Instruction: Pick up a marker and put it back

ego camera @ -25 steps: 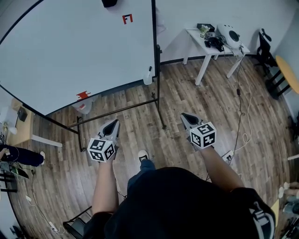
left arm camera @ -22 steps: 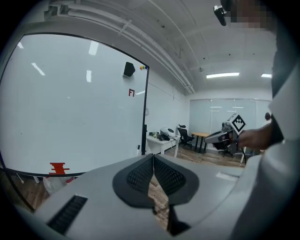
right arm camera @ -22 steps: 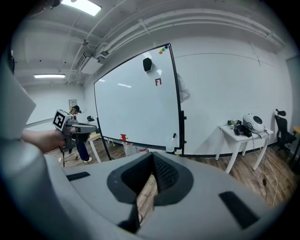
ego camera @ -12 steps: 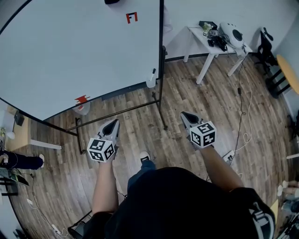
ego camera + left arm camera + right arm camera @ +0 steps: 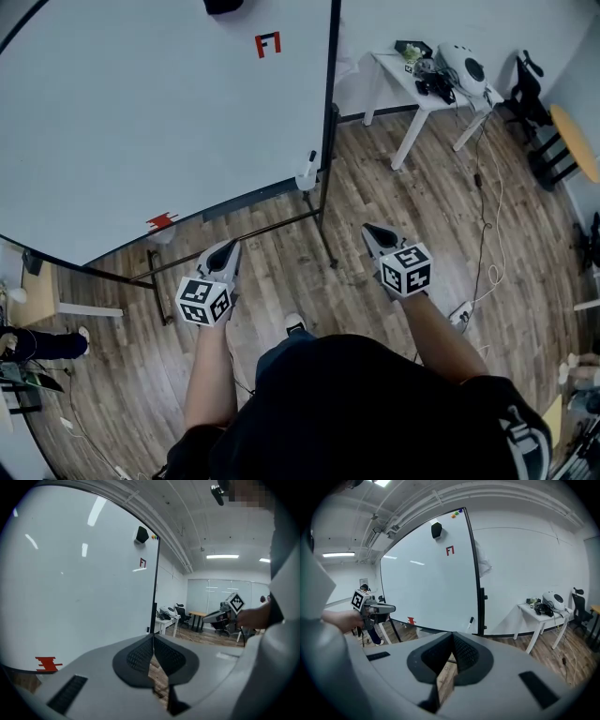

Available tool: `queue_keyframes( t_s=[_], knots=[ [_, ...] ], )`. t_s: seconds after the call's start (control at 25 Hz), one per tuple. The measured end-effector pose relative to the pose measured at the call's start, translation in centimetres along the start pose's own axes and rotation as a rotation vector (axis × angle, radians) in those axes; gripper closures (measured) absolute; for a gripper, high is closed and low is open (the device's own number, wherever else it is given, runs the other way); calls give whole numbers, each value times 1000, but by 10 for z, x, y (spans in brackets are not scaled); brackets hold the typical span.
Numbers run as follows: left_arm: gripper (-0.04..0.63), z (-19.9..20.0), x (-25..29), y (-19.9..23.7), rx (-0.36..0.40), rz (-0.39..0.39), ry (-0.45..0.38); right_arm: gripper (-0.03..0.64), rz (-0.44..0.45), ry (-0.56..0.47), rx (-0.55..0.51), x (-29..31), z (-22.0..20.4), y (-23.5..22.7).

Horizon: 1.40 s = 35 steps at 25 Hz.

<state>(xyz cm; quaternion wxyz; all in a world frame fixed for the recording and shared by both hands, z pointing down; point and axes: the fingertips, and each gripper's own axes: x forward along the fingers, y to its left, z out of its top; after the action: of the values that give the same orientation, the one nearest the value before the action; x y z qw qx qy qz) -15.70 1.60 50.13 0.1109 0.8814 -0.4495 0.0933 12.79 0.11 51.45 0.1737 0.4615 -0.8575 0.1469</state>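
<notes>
A black-capped marker [image 5: 310, 160] stands in a small white holder [image 5: 306, 179] at the lower right corner of the big whiteboard [image 5: 150, 112]; in the right gripper view the marker [image 5: 471, 620] shows beside the board's black frame. My left gripper [image 5: 232, 244] is held over the wood floor, short of the board's stand, jaws shut and empty [image 5: 153, 636]. My right gripper [image 5: 367, 228] hangs to the right of the board's edge, also shut with nothing in it [image 5: 452, 633]. Both are well apart from the marker.
The whiteboard's black stand legs [image 5: 323, 239] cross the floor in front of me. A white table [image 5: 412, 84] with a white device and dark gear stands at the back right. Cables [image 5: 487, 234] trail over the floor, chairs [image 5: 530, 89] at the far right.
The whiteboard and its marker have slid rightward and closer in the head view as the person steps forward. Both grippers keep their pose, still shut.
</notes>
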Motion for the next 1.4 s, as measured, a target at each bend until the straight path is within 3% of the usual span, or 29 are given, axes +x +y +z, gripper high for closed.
queue_keyframes(
  t_s=[0.88,1.4],
  knots=[
    [581,13,53,110,-1,-88,18,620,-59,11,27,107,48,2],
    [581,20,72,131,17,-158,36,620,-79,-7,33,135,74,10]
  ],
)
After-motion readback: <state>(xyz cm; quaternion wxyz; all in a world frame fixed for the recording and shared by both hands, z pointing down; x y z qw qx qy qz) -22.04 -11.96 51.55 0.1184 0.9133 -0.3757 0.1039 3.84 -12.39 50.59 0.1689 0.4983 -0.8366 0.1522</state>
